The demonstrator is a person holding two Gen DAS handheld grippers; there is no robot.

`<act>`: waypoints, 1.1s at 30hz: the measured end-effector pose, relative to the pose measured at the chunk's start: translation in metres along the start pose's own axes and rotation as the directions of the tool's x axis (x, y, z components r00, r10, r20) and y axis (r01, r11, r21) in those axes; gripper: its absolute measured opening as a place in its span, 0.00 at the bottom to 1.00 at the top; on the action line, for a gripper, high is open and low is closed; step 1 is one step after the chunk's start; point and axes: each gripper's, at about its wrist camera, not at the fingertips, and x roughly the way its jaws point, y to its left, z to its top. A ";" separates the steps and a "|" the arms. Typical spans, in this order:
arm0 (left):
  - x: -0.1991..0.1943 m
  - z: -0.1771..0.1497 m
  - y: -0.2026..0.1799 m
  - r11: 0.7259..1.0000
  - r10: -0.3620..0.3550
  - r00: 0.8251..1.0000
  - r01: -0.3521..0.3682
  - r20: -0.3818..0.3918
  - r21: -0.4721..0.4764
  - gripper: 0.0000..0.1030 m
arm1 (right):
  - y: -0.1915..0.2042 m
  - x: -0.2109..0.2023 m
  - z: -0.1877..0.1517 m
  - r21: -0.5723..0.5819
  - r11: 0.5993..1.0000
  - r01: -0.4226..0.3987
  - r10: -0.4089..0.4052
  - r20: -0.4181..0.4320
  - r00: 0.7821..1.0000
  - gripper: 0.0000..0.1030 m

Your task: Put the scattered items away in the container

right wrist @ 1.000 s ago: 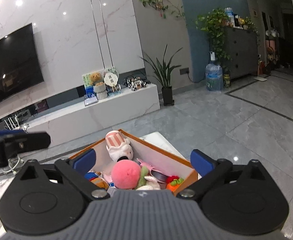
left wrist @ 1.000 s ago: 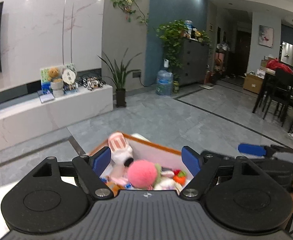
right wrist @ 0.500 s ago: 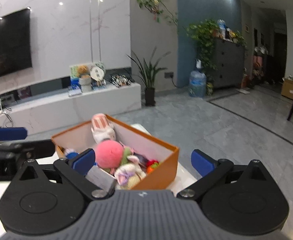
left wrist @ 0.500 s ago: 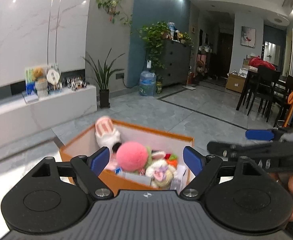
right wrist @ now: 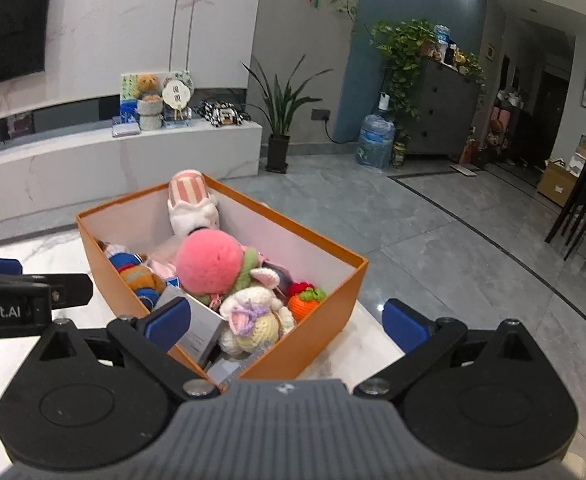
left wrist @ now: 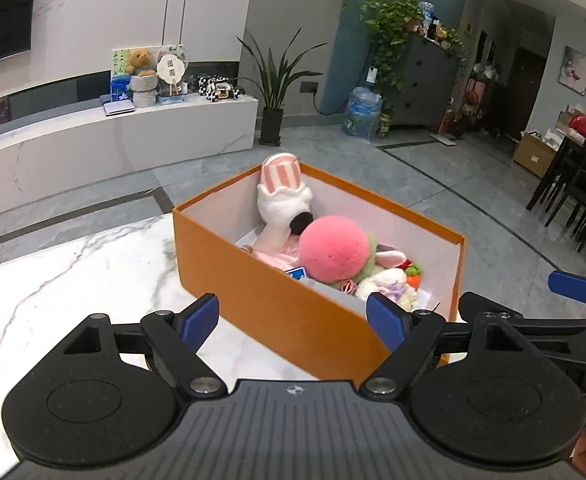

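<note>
**Both claws empty, toys packed in the orange box**

Our left claw (left wrist: pixel 295 316) hangs with its blue-tipped fingers (left wrist: pixel 201 317) spread wide and nothing between them. It sits low over the white marble table (left wrist: pixel 73 276), just short of the near long wall of the orange box (left wrist: pixel 277 308), which fills the gap between the fingers in the left wrist view. Our right claw (right wrist: pixel 287 320) is likewise spread apart and empty, hovering at the near corner of the same box (right wrist: pixel 325 320); its left finger (right wrist: pixel 167 322) overlaps the box's near edge in the picture, though we cannot tell whether it touches.

Each claw shows in the other's camera: the right claw (left wrist: pixel 573 286) pokes in from the right edge of the left wrist view, and the left claw (right wrist: pixel 33 292) reaches in from the left edge of the right wrist view, beside the box.

Inside the box we see a heap of soft toys. A round pink plush ball (right wrist: pixel 209 260) sits on top near the middle. Behind it, a white plush with a pink striped cap (right wrist: pixel 191 204) leans against the far wall. A crocheted cream bunny (right wrist: pixel 253 312) lies at the near end, with a small orange and green knitted piece (right wrist: pixel 305 302) just beside it. A blue and orange doll (right wrist: pixel 133 272) lies along the left wall, and a white card (right wrist: pixel 201 328) is tucked at the near side.

The box stands on the table, near its far corner. The table around it looks bare where we can see it. Beyond are a grey tiled floor (right wrist: pixel 433 240), a long white bench (left wrist: pixel 113 140) and a potted plant (right wrist: pixel 279 120).
</note>
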 end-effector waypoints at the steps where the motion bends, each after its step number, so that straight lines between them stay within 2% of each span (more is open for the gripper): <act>1: 0.000 -0.003 -0.001 1.000 0.003 1.000 -0.003 -0.001 0.001 0.93 | 0.001 0.000 -0.001 0.004 1.000 0.002 -0.002 -0.007 1.000 1.00; 10: -0.009 -0.011 -0.009 0.999 0.005 1.000 -0.005 0.011 0.032 0.93 | 0.002 -0.003 -0.004 0.018 1.000 0.018 -0.017 -0.007 1.000 1.00; 33: -0.019 -0.010 -0.013 0.999 -0.019 0.999 0.017 0.040 0.042 0.93 | 0.005 -0.004 -0.004 0.024 1.000 0.019 -0.019 -0.010 1.000 1.00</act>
